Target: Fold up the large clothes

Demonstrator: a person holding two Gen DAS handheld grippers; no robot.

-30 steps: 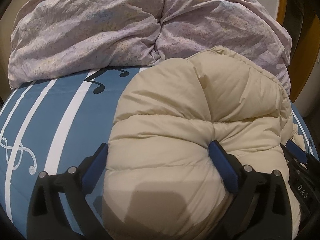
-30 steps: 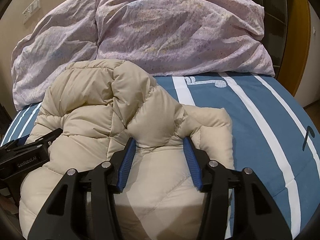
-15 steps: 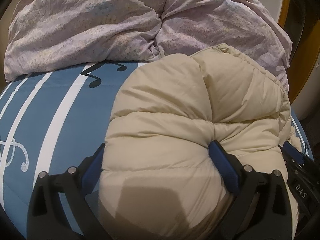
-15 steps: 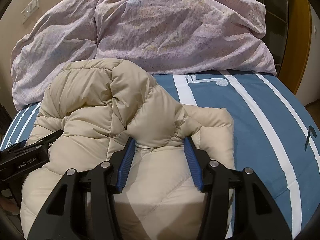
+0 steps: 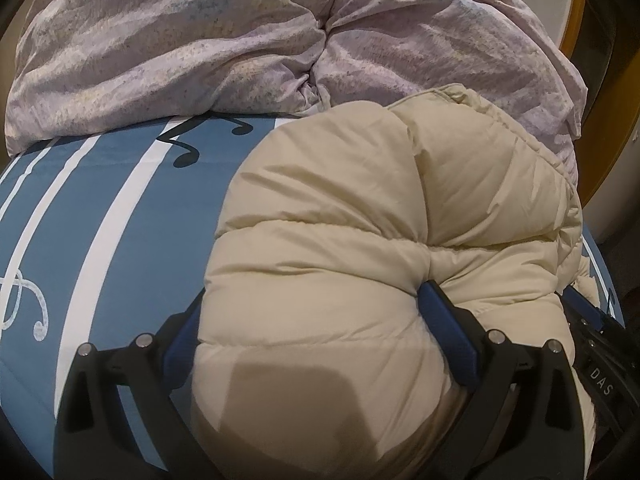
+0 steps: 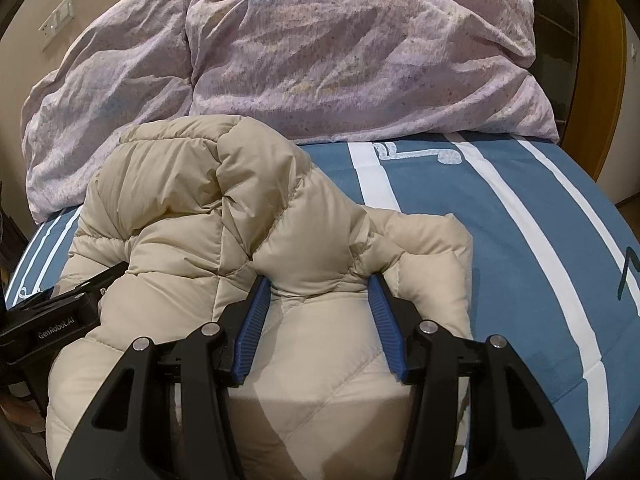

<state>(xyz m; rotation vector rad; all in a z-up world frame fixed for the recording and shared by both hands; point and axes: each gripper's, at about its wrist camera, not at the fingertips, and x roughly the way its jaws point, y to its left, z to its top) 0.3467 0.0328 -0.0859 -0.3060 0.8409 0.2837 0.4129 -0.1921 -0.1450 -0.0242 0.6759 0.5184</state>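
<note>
1. Puffer jacket (image 5: 360, 240), beige and quilted, lies bunched on the blue bedsheet (image 5: 120, 220) with white stripes and music-note prints, near the bed's front edge.
2. Behind it, 2 crumpled lilac pillows (image 6: 340, 52) lie side by side across the head of the bed; in the left wrist view the jacket's far edge overlaps the pillows.
3. Left gripper (image 5: 308, 308) has its jaws set wide around a thick, puffed fold of the jacket; both blue pads press into the padding, and the fabric bulges out over the left pad.
4. Right gripper (image 6: 318, 296) stands about half open, its 2 blue pads pinching a raised fold of the jacket between them, with the fabric creased at each pad.
5. In the right wrist view the left gripper's black body shows at the left edge, against the jacket's side.
6. A white switch plate (image 6: 58, 20) sits on the wall behind the pillows.
</note>
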